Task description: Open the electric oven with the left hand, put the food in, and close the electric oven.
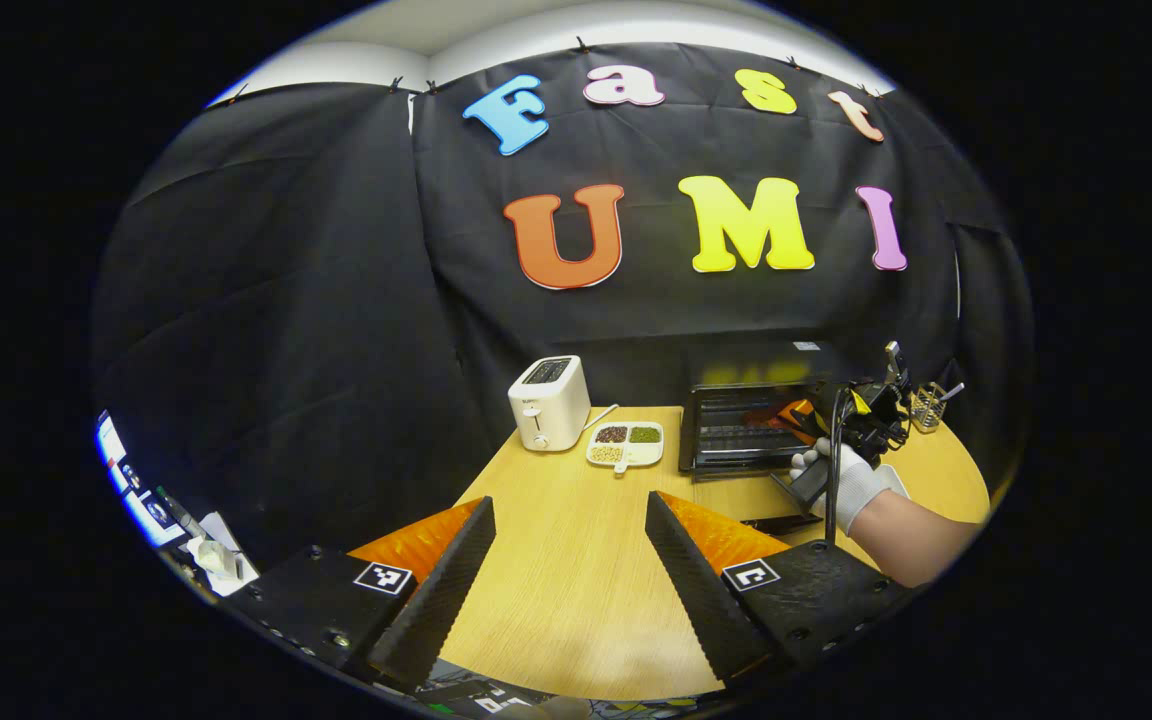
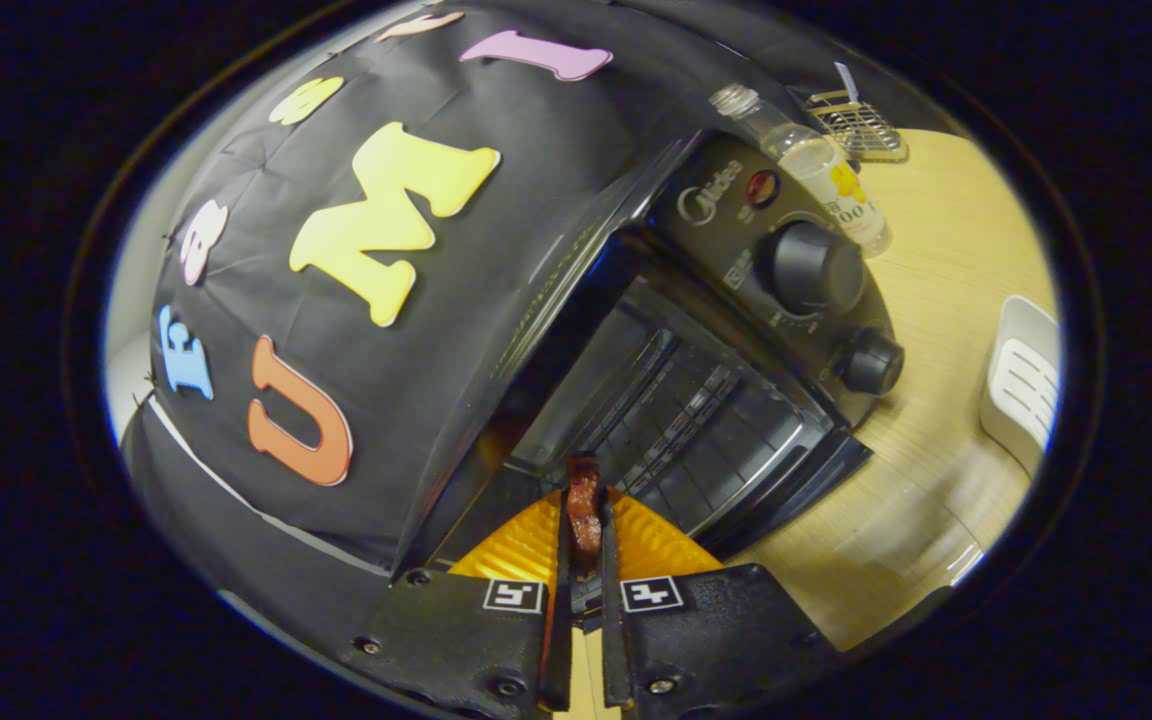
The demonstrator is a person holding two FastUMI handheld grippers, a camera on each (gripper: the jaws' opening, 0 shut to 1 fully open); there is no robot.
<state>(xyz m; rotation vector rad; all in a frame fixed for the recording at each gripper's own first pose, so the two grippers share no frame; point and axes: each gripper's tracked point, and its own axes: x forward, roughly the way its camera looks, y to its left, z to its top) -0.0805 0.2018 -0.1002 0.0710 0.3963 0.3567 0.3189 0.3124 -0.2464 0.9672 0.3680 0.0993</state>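
In the left gripper view, the left gripper (image 1: 568,560) hangs over the pale wood-grain desk (image 1: 576,590) with its two ribbed, wedge-shaped fingers spread well apart and nothing between them. Farther back stand a boxy white toaster (image 1: 548,402) with rounded corners and, just beside it, a white divided dish (image 1: 626,444) of dark, green and pale grains. To their right sits the black electric oven (image 1: 748,415), its door dropped flat and its wire rack bared. A gloved hand (image 1: 848,482) holds the right gripper at the oven's mouth; cables and the gripper's body hide its fingertips there.

In the right gripper view, the right gripper (image 2: 584,545) is clamped on the food (image 2: 584,515), a thin reddish-brown strip with a glossy, uneven surface, pinched between both fingers just at the front edge of the open cavity. The strip's lower end is lost between the fingers. The oven's metal rack (image 2: 681,415), two round knobs (image 2: 816,268) and a clear plastic bottle (image 2: 811,165) lying against its side show beyond. A white slotted object (image 2: 1021,385) is cut off at the edge.
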